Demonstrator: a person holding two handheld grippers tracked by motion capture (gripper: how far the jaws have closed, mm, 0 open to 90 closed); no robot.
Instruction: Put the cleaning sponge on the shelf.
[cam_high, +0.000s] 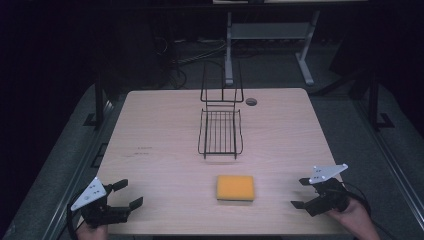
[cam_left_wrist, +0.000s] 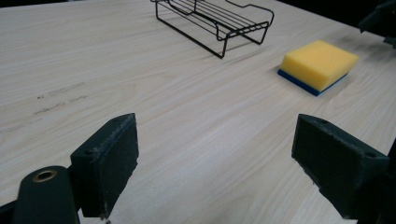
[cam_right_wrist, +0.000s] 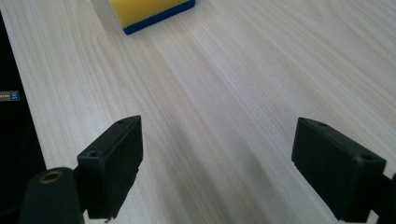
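Note:
A yellow sponge (cam_high: 235, 187) with a blue underside lies flat on the wooden table (cam_high: 160, 130), near the front middle. It also appears in the left gripper view as the sponge (cam_left_wrist: 318, 63) at the right, and in the right gripper view as the sponge (cam_right_wrist: 149, 11) at the top edge. A black wire rack (cam_high: 220, 131) stands behind it at the table's centre, seen too as the rack (cam_left_wrist: 215, 21). My left gripper (cam_high: 127, 194) rests open at the front left corner, empty. My right gripper (cam_high: 301, 193) is open at the front right, jaws pointing left toward the sponge, empty.
A round cable hole (cam_high: 251, 101) sits in the table near the back edge. Faint dark marks (cam_high: 142, 150) stain the wood left of the rack. Behind the table stands a white desk frame (cam_high: 270, 40) with cables on the dark floor.

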